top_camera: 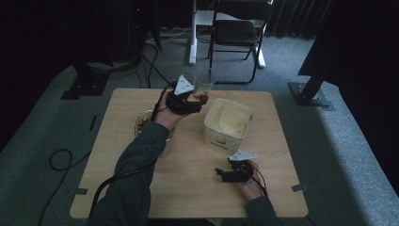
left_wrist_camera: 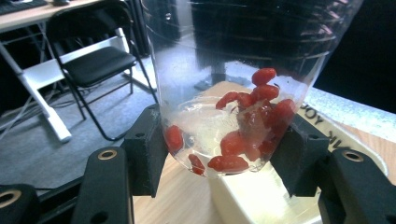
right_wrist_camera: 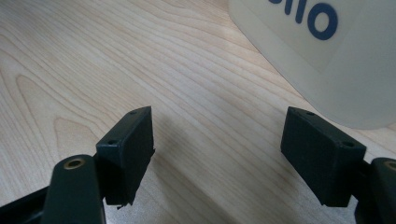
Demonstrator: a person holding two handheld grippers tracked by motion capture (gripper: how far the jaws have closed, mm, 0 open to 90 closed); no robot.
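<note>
My left tool (top_camera: 188, 101) pinches the clear cup (left_wrist_camera: 233, 88) low on its base, lifted and tilted beside the cream tub (top_camera: 229, 123), likely so the red berries (left_wrist_camera: 243, 135) tip in. My right tool (right_wrist_camera: 217, 154) rests spread and holding nothing on the worktop (top_camera: 188, 179) near the tub, probably ready to steady it.

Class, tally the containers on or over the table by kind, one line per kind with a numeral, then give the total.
Clear plastic cup, holding red berries, gripped in the left gripper: 1
Cream tub with blue lettering, on the table: 1
Bowl with red pieces, partly hidden behind the left forearm: 1
Total: 3
</note>
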